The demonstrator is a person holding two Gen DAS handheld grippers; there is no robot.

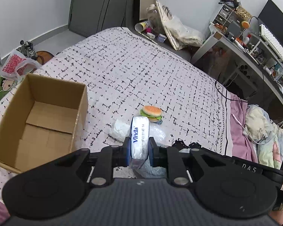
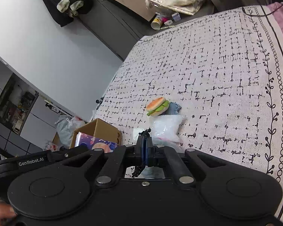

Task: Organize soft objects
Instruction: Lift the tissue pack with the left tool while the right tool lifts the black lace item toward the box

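While the left gripper clamps a Vinda tissue pack edge-on between its blue pads at lower centre of the left wrist view, the pack is held above the patterned bedspread. Cardboard box sits at left of that frame, open, its inside bare from this angle. Toy burger lies just past the pack, centre frame, with a white crumpled piece and a clear plastic bag near it.

Right wrist view: right gripper has fingers pressed nearly together on a thin black lacy item, a bit sticking out above and below the pads. Only this view shows the burger resting against a blue cloth, the bag below it. Box appears lower left here, and a colourful printed pack overlaps it; cannot tell if inside. Left view alone shows the desk, upper right
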